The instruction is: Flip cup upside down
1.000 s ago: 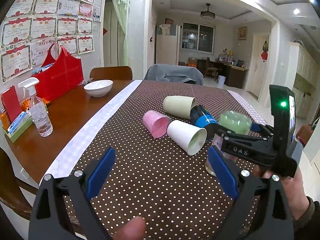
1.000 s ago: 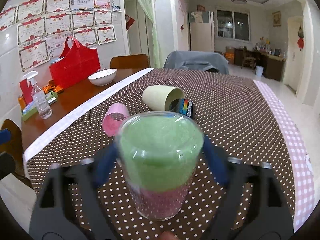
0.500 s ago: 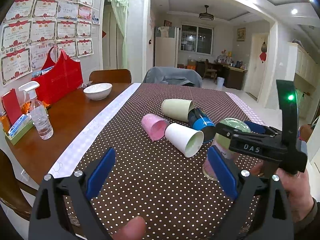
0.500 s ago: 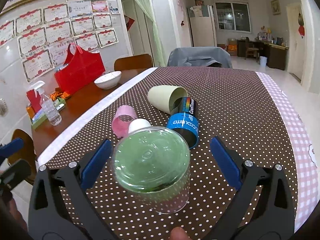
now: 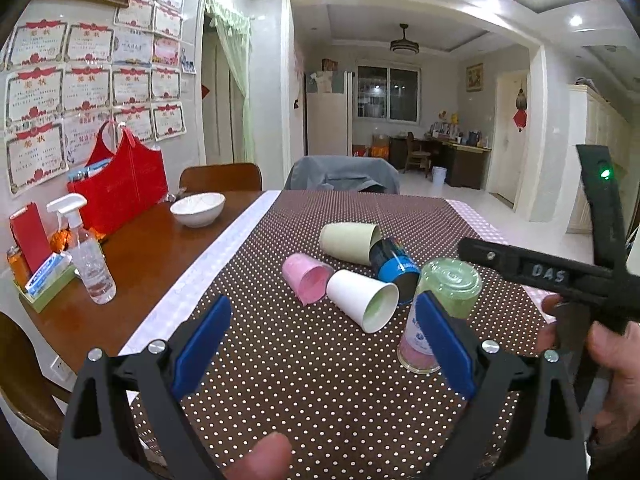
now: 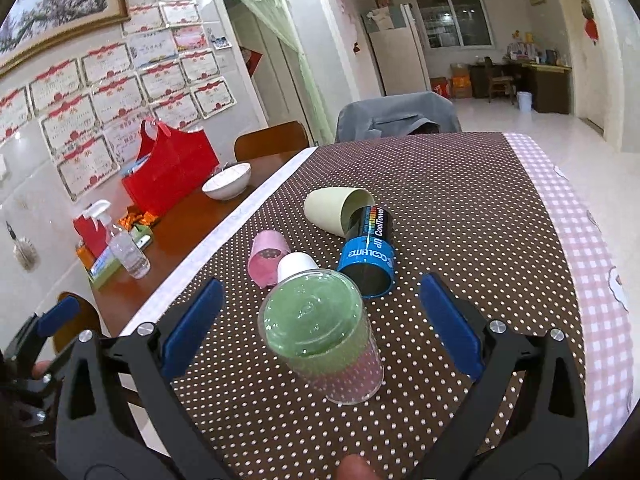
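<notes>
A clear plastic cup (image 6: 324,336) with green and pink layers stands upside down on the dotted brown tablecloth (image 6: 460,208), mouth on the cloth. It also shows in the left wrist view (image 5: 440,312). My right gripper (image 6: 320,328) is open, its blue pads apart on either side of the cup and not touching it. My left gripper (image 5: 324,340) is open and empty, low over the cloth to the left of the cup. The right gripper's body (image 5: 560,276) shows at the right of the left wrist view.
Several cups lie on their sides behind the upside-down cup: pink (image 5: 306,280), white (image 5: 362,300), pale green (image 5: 350,238) and blue-black (image 5: 392,266). On the bare wood at left are a white bowl (image 5: 197,209), a spray bottle (image 5: 90,256) and a red bag (image 5: 118,182).
My right gripper opened and let go of the green-pink cup, then drew back and up from it. The cup stays standing upside down. My left gripper stayed open.
</notes>
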Action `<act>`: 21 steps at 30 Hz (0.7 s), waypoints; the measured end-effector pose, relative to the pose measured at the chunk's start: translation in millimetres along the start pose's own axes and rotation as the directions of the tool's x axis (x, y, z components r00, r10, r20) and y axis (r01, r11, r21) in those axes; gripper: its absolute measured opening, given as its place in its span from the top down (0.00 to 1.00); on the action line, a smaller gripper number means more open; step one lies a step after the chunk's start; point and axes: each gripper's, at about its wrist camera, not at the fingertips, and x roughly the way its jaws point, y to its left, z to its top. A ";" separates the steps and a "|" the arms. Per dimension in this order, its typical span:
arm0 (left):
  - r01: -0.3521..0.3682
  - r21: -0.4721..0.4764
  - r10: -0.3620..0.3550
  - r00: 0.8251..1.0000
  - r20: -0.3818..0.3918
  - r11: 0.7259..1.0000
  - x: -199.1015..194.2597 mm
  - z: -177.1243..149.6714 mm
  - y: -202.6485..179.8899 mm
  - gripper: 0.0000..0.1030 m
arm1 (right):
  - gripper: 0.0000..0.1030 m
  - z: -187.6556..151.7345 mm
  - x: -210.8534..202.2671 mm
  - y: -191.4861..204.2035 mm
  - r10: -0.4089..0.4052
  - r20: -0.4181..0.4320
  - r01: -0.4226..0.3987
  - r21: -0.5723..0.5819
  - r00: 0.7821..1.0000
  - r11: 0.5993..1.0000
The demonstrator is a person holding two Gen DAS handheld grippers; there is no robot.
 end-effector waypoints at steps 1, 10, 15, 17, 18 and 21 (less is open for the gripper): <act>0.001 0.002 -0.001 1.000 0.003 1.000 -1.7 0.9 -0.7 0.11 | 0.06 0.8 -5.2 0.4 -0.003 0.000 0.003 0.005 1.000 1.000; 0.017 0.021 -0.018 0.999 0.042 1.000 -25.7 12.3 -10.1 0.11 | 0.06 -2.6 -55.8 14.4 -0.087 0.023 0.087 -0.003 0.996 0.996; 0.008 0.027 -0.010 0.997 0.073 1.000 -43.6 14.7 -13.1 0.11 | 0.06 -12.5 -82.6 25.4 -0.163 0.076 0.166 -0.028 0.984 0.986; 0.015 0.028 -0.018 0.996 0.084 0.999 -50.5 15.1 -14.9 0.11 | 0.06 -15.8 -91.8 29.3 -0.193 0.099 0.198 -0.039 0.976 0.979; 0.020 0.029 -0.023 0.996 0.089 0.999 -52.4 15.9 -15.4 0.11 | 0.06 -17.3 -97.1 32.4 -0.208 0.113 0.214 -0.047 0.972 0.976; 0.026 0.032 -0.029 0.994 0.102 0.999 -59.8 17.0 -18.4 0.11 | 0.06 -22.7 -112.7 40.7 -0.250 0.163 0.263 -0.063 0.954 0.963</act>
